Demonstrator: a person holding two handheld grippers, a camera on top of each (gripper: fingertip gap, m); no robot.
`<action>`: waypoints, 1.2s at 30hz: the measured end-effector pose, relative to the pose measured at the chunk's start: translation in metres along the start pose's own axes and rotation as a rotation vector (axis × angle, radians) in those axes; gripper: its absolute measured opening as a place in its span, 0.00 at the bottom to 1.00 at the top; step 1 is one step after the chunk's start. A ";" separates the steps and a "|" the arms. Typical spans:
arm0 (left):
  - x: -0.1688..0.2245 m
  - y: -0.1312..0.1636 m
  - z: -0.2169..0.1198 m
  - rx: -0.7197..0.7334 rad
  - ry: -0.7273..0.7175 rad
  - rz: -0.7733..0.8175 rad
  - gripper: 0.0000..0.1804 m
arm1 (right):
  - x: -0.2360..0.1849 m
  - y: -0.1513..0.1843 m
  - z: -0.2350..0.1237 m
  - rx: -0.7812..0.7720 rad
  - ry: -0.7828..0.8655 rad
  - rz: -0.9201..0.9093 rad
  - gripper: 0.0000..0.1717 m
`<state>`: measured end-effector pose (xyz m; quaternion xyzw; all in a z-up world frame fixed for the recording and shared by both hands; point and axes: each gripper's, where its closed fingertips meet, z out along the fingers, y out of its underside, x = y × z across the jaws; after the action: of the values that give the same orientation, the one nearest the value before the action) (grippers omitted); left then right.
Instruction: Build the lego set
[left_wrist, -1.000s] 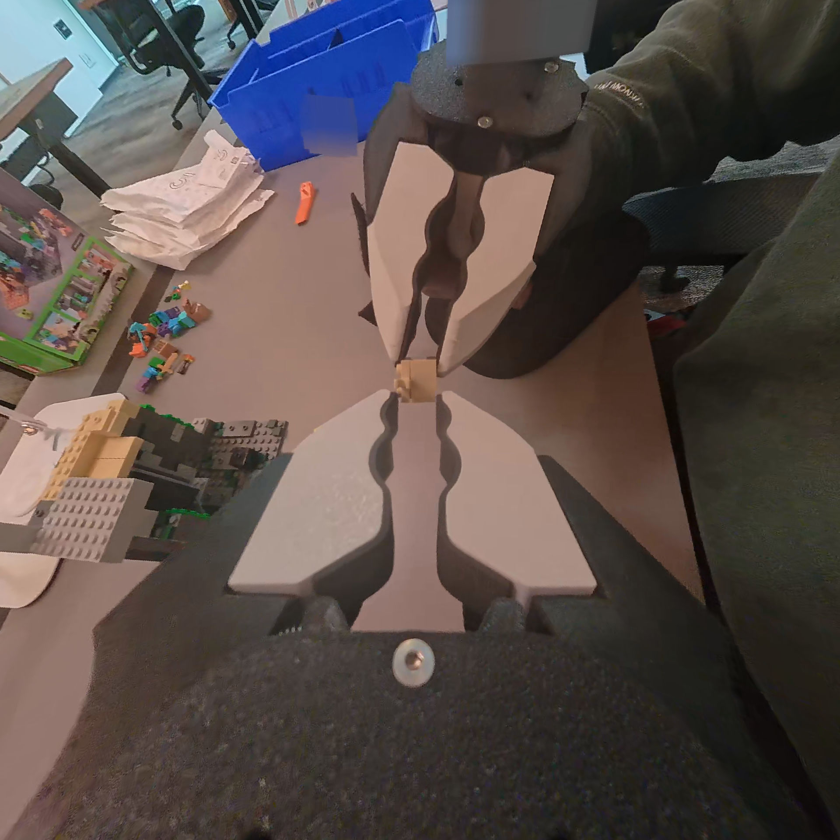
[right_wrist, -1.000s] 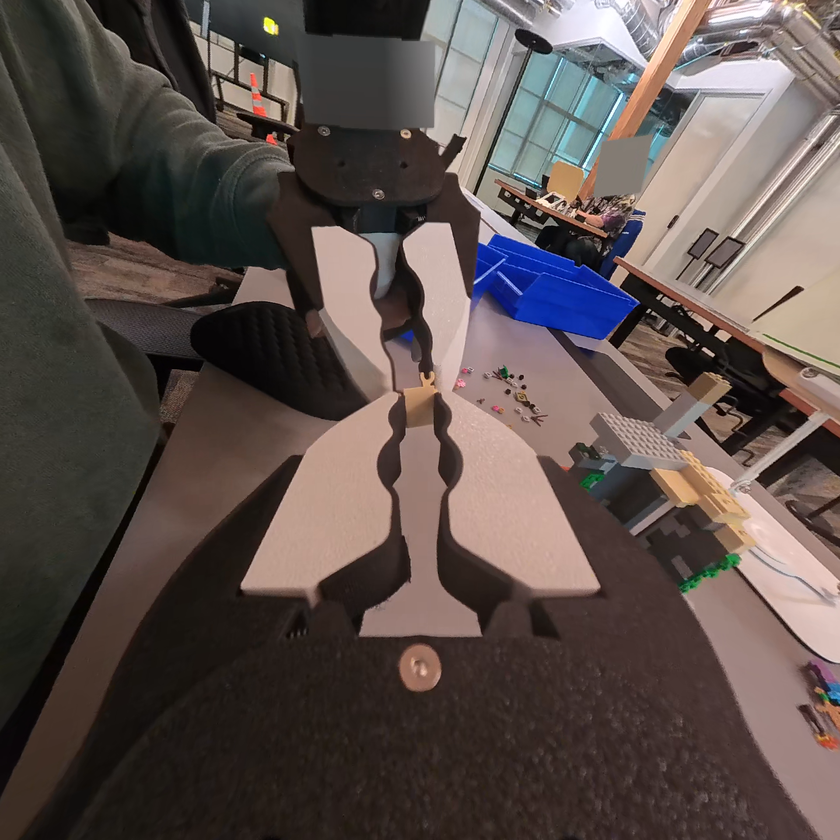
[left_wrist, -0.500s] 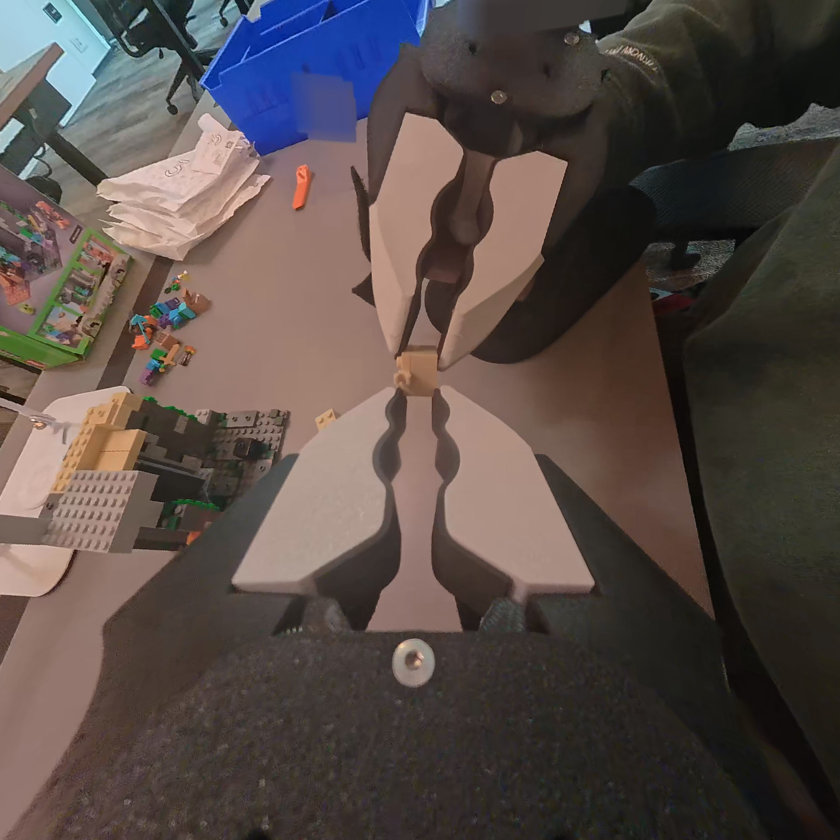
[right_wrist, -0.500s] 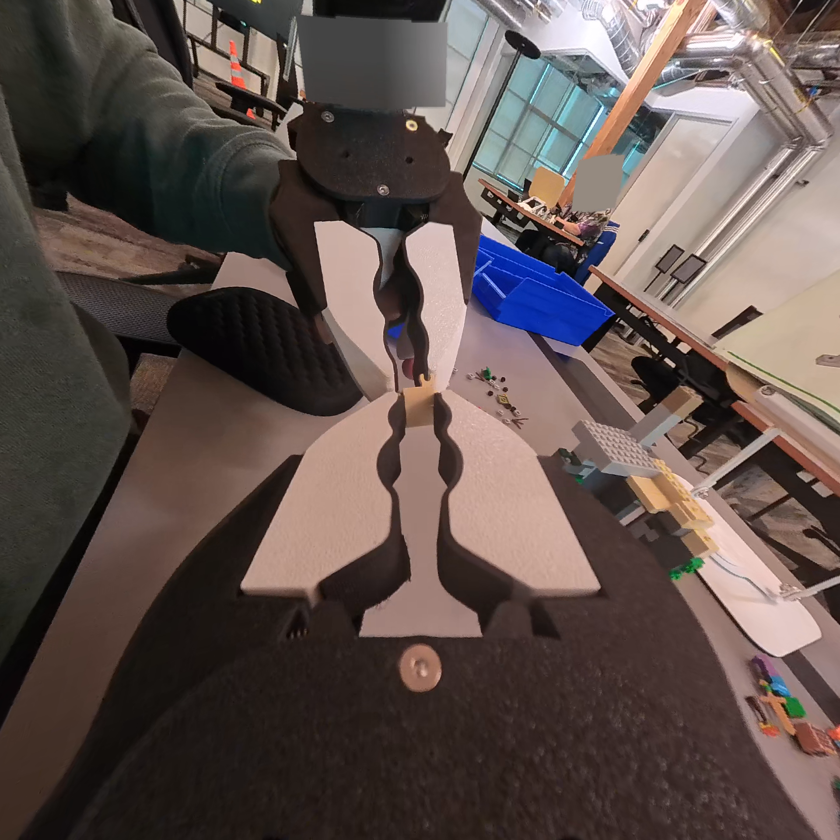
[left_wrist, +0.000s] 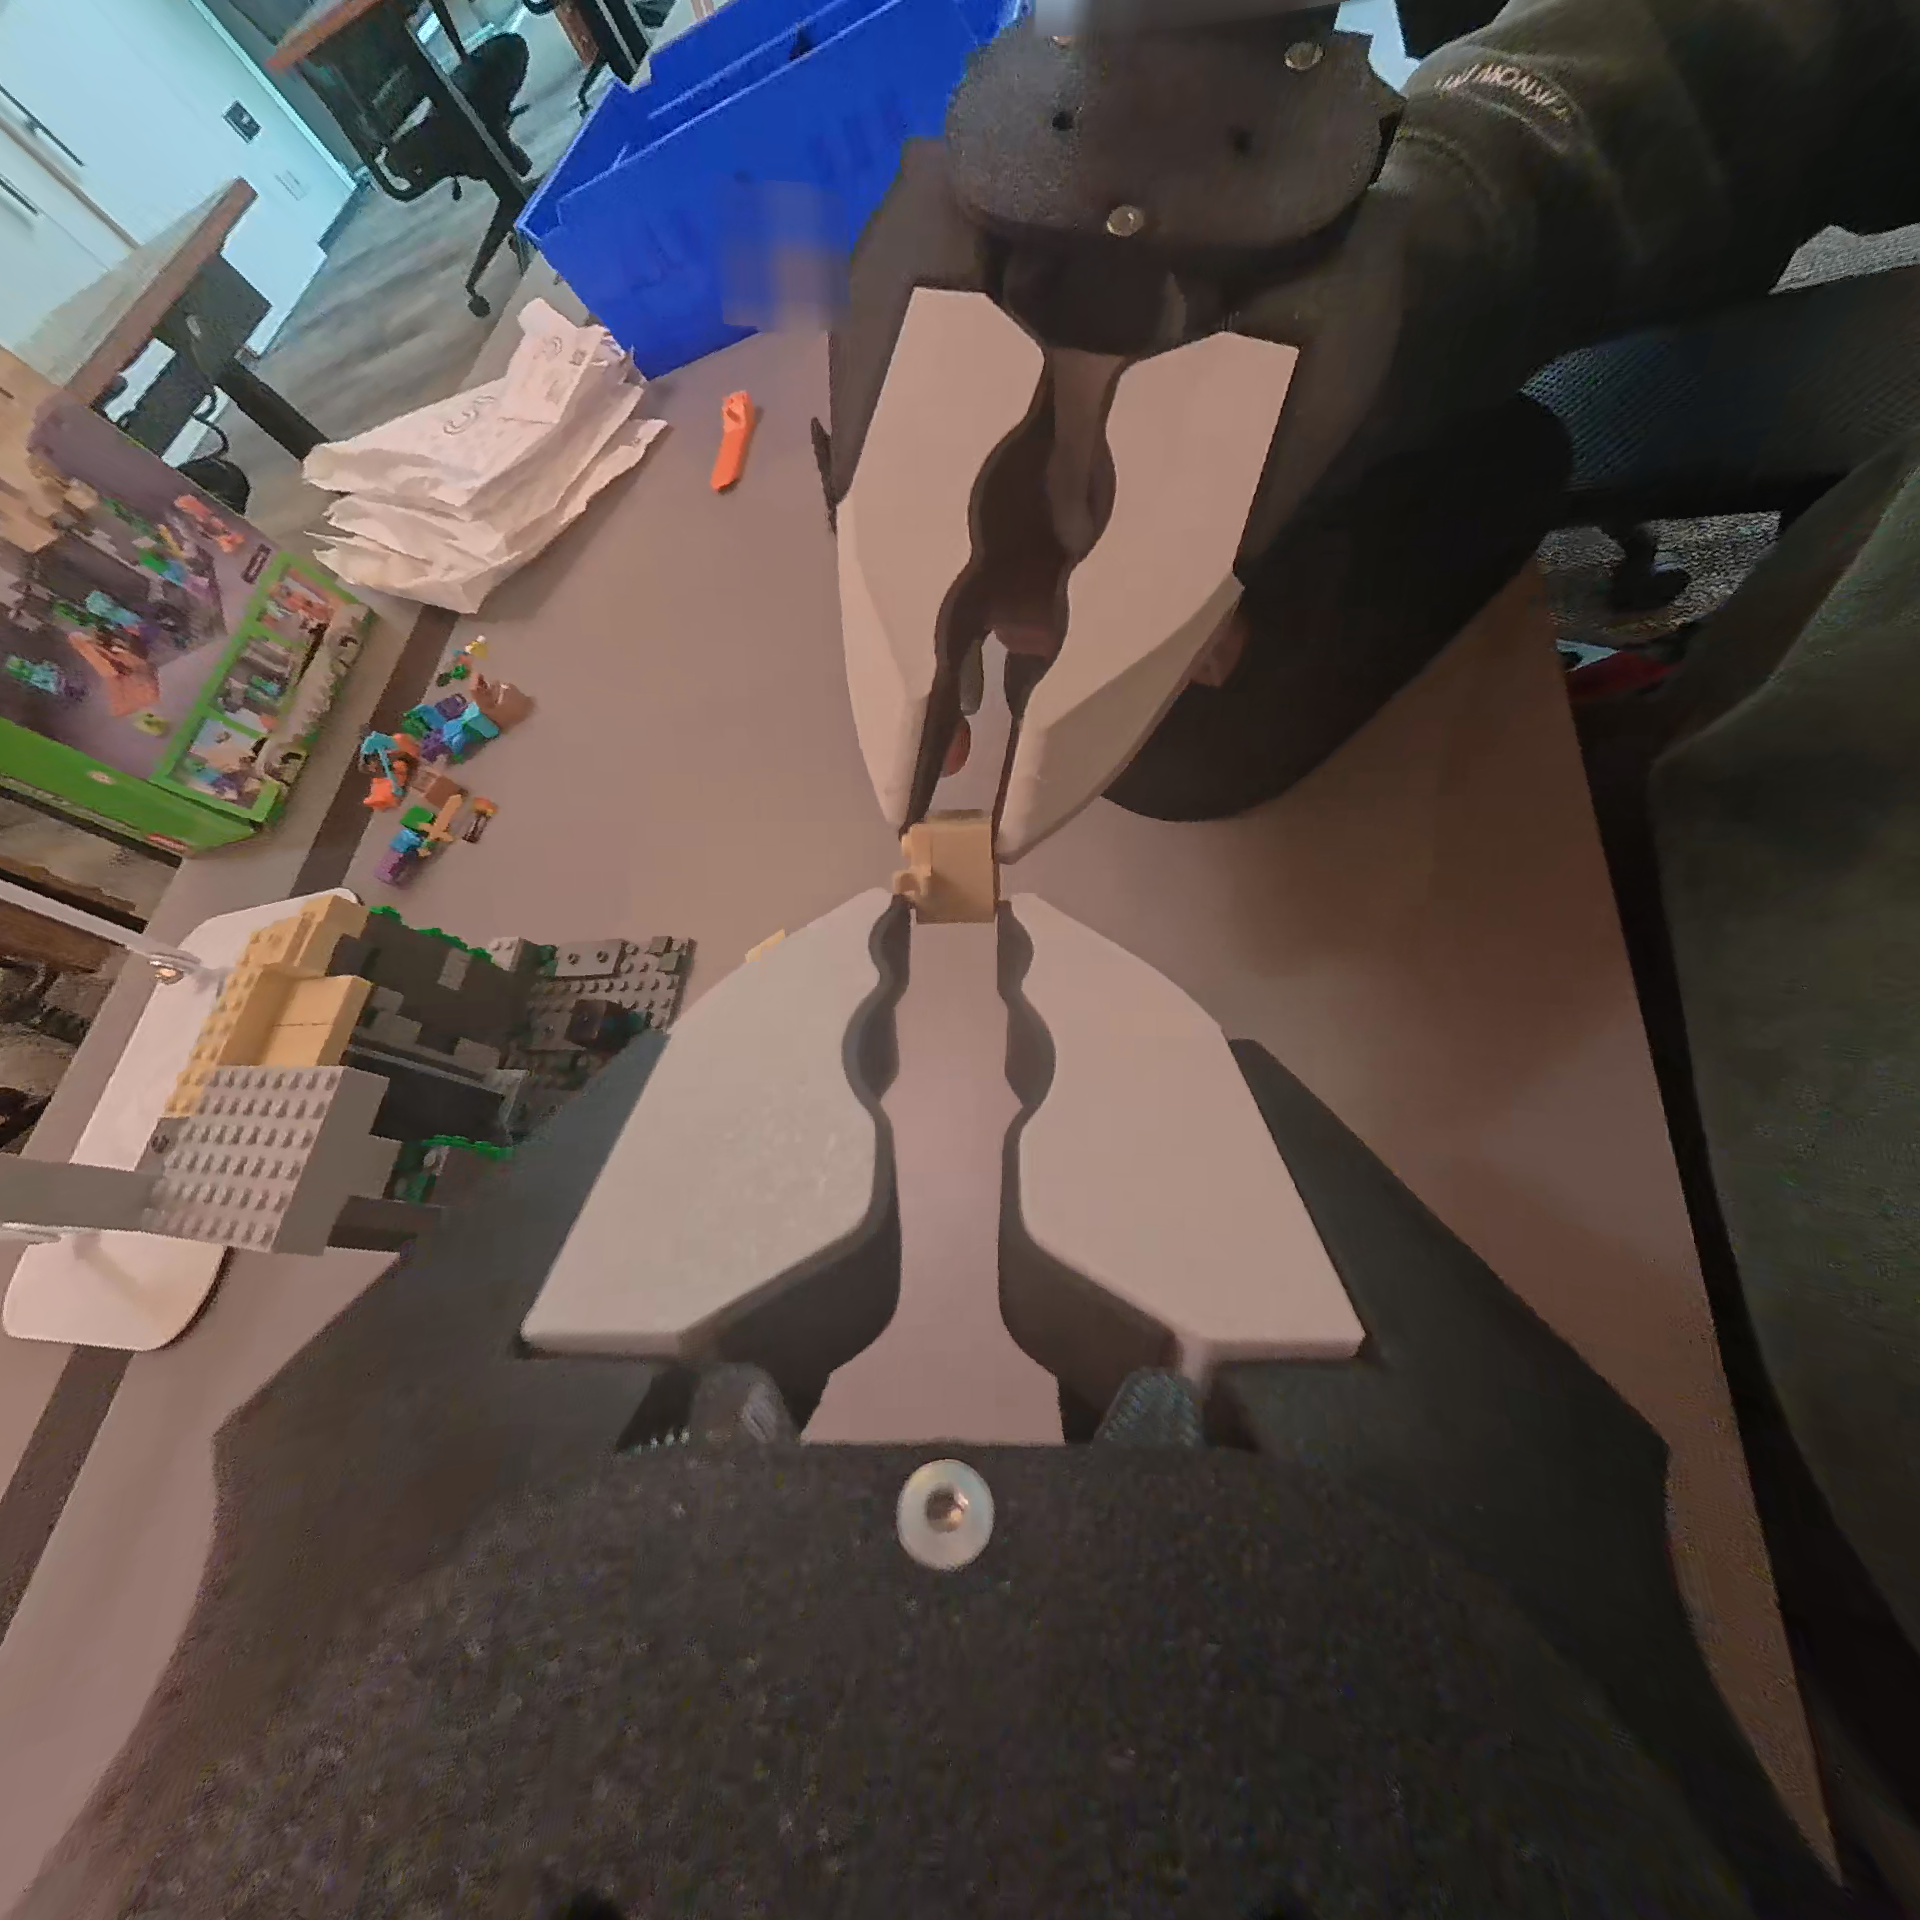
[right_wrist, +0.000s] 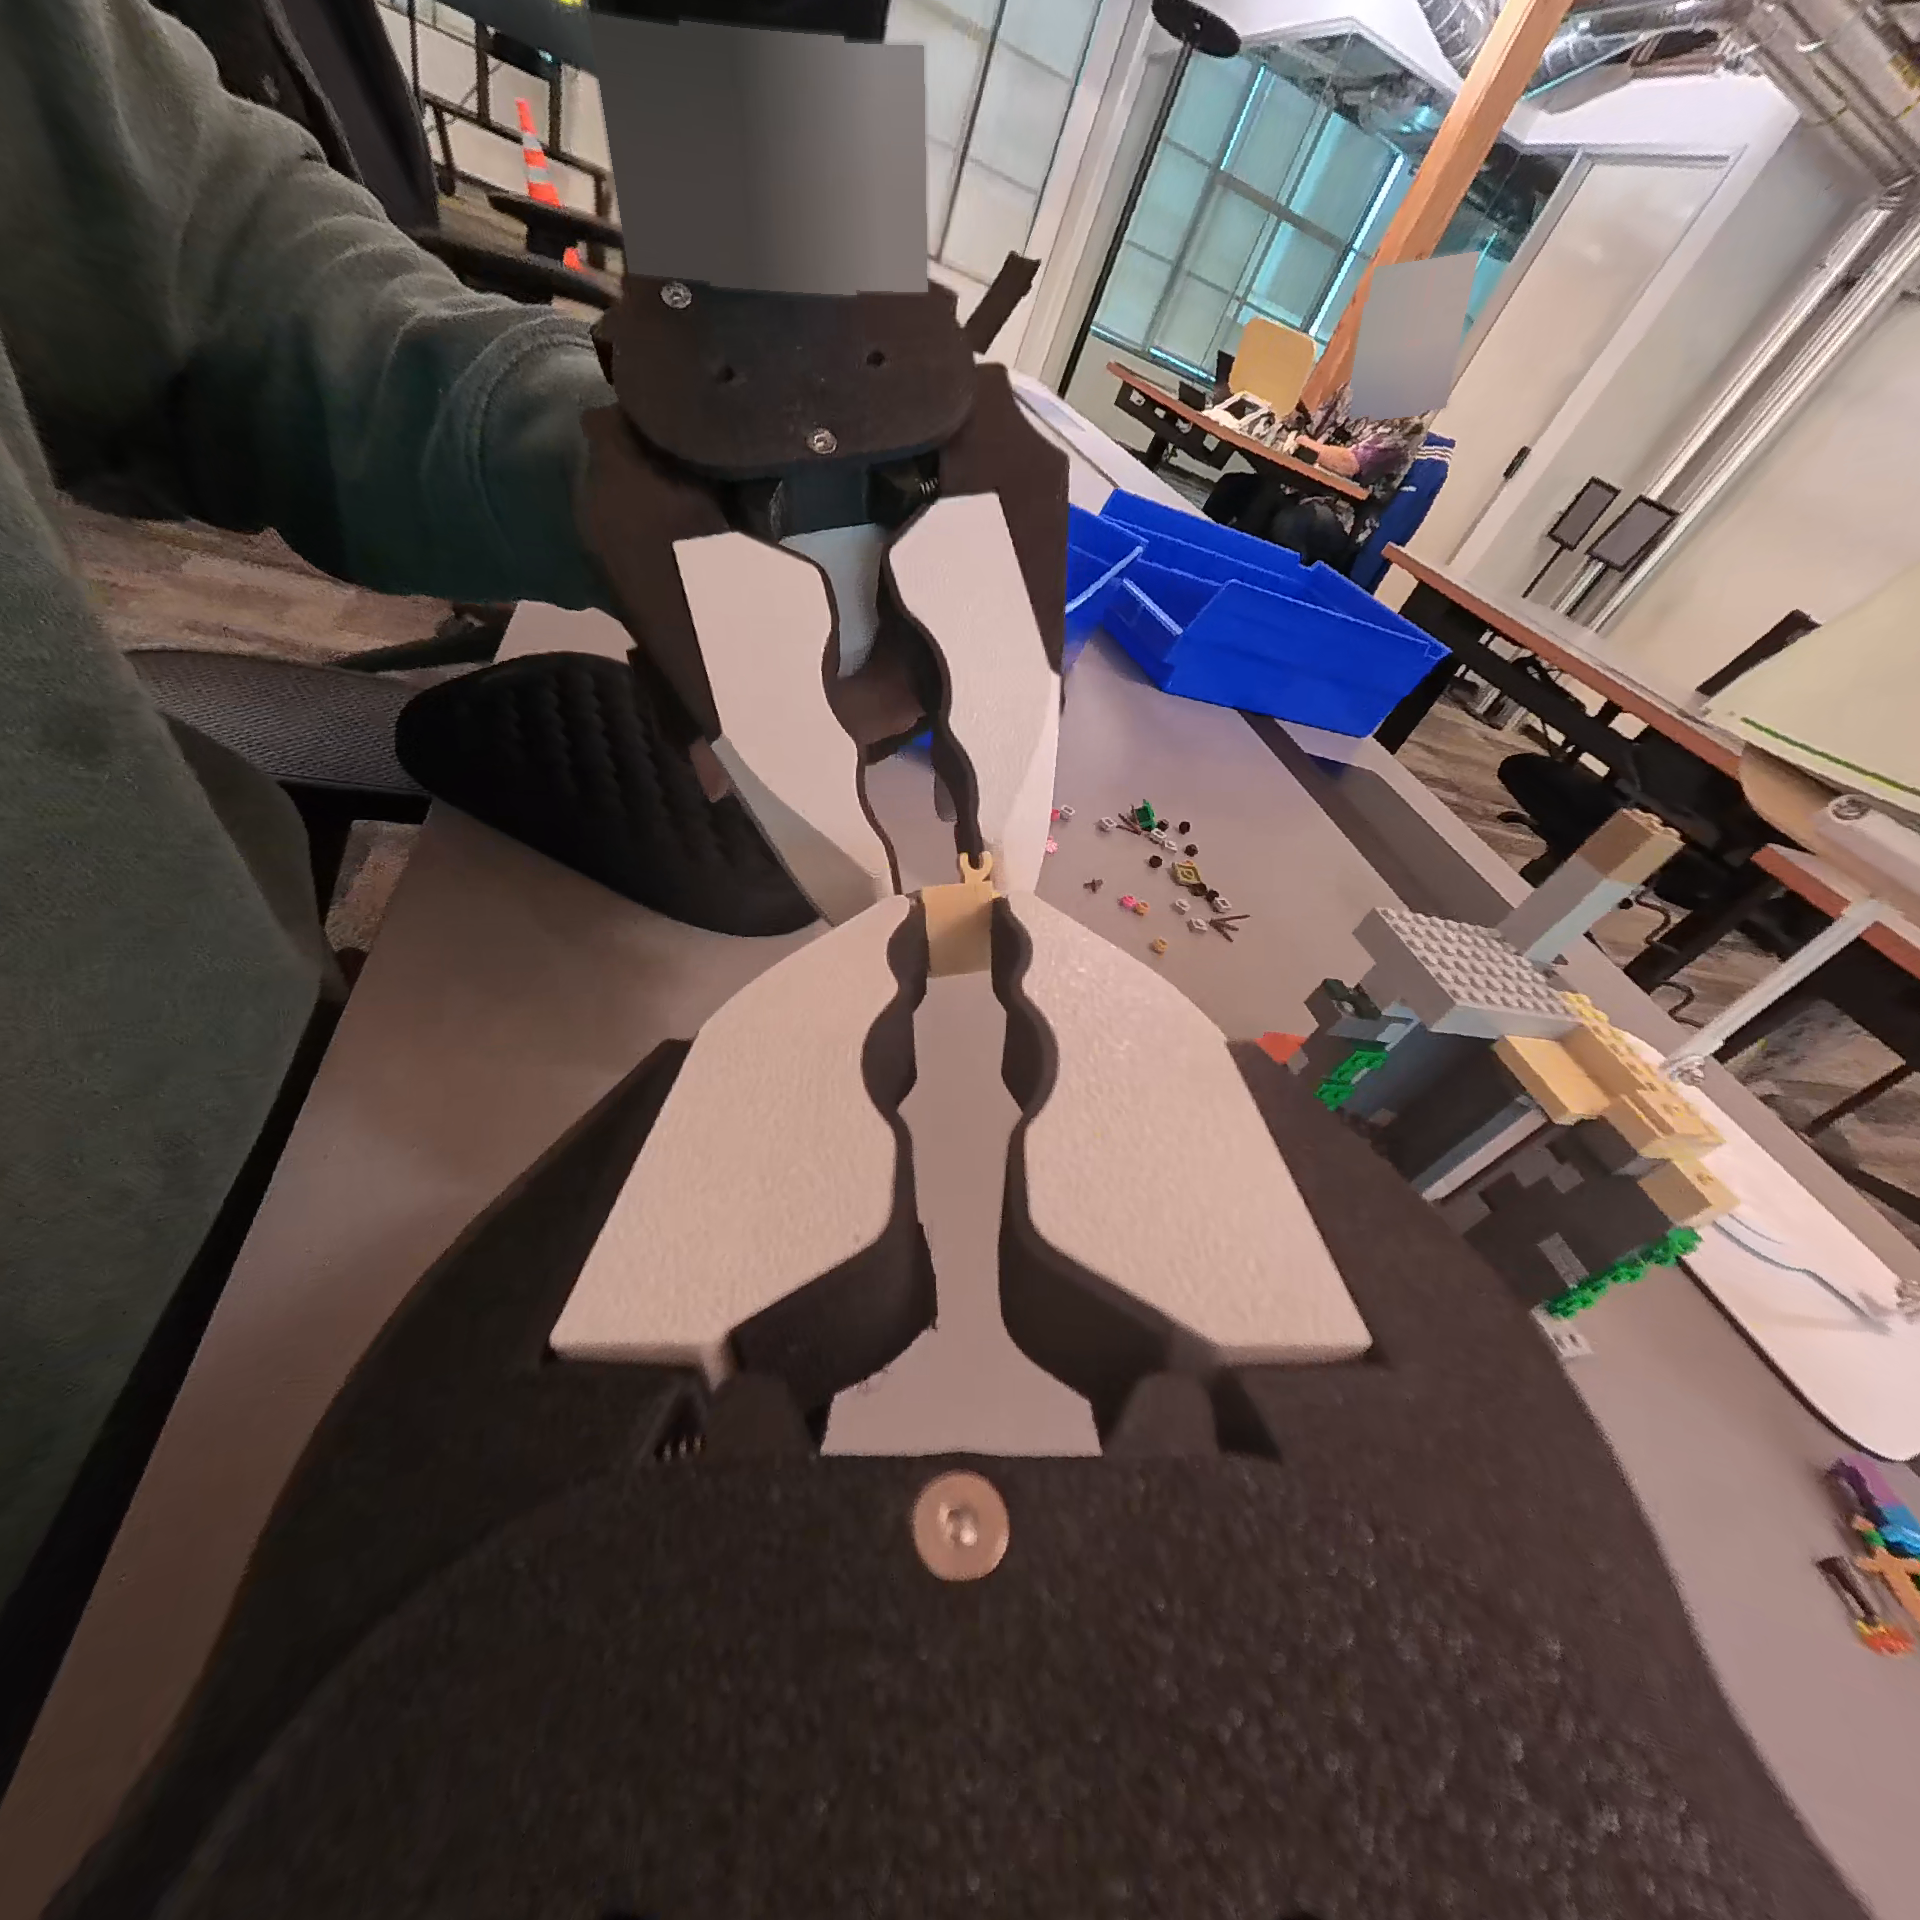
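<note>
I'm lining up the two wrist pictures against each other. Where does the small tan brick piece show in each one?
Left wrist view: the tan brick piece sits just above centre, between the two grippers' meeting fingertips.
Right wrist view: the same piece sits near centre, at the near gripper's fingertips.
Shared landmark: the blue bin, at the top in the left wrist view, upper right in the right wrist view.
</note>
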<state>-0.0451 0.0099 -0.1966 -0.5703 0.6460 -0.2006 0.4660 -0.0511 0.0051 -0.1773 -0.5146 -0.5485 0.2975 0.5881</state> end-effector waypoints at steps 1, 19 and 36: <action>0.000 0.001 0.000 0.000 0.003 -0.002 0.09 | 0.000 0.001 0.001 -0.007 -0.001 -0.005 0.07; 0.001 0.016 0.001 0.064 0.019 0.007 0.08 | -0.004 0.015 0.015 -0.157 -0.079 -0.025 0.15; 0.002 0.028 0.001 0.073 0.029 -0.060 0.08 | -0.008 0.024 0.023 -0.264 -0.039 -0.108 0.08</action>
<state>-0.0598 0.0160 -0.2195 -0.5690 0.6277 -0.2462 0.4708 -0.0699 0.0111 -0.2060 -0.5513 -0.6210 0.2004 0.5198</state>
